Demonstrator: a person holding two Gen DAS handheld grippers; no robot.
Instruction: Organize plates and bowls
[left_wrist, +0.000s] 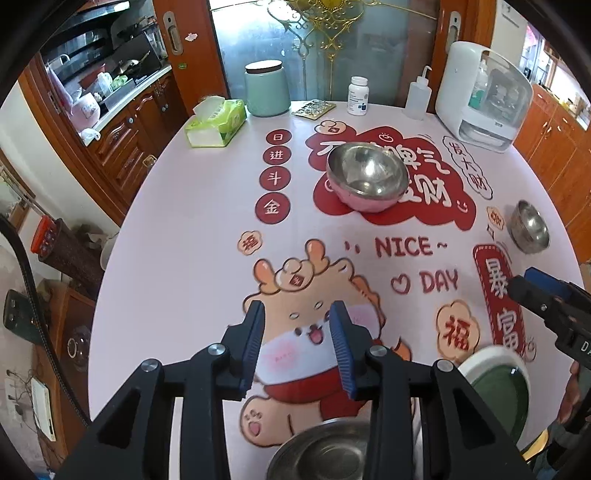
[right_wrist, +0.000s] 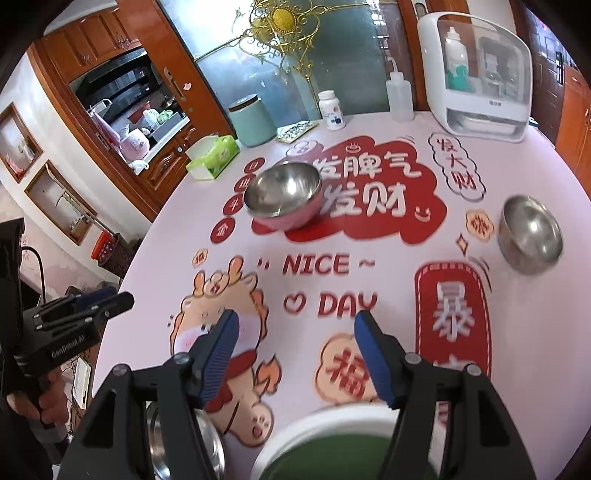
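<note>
Table, pink printed cloth. Left gripper: jaws part open, nothing between them. Right gripper: jaws wider apart, nothing held. Pink-sided steel bowl mid-table; small steel bowl far right; steel dish and green-centred white plate at near edge.

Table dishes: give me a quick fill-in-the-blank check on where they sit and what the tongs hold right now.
1. The pink-sided steel bowl sits on the ____ patch of the tablecloth.
2. The left tongs hold ____.
3. The dish with the white rim is ____ inside.
4. Beside the tissue pack stands a ____ canister.

Missing words: red; nothing; green; green
</note>
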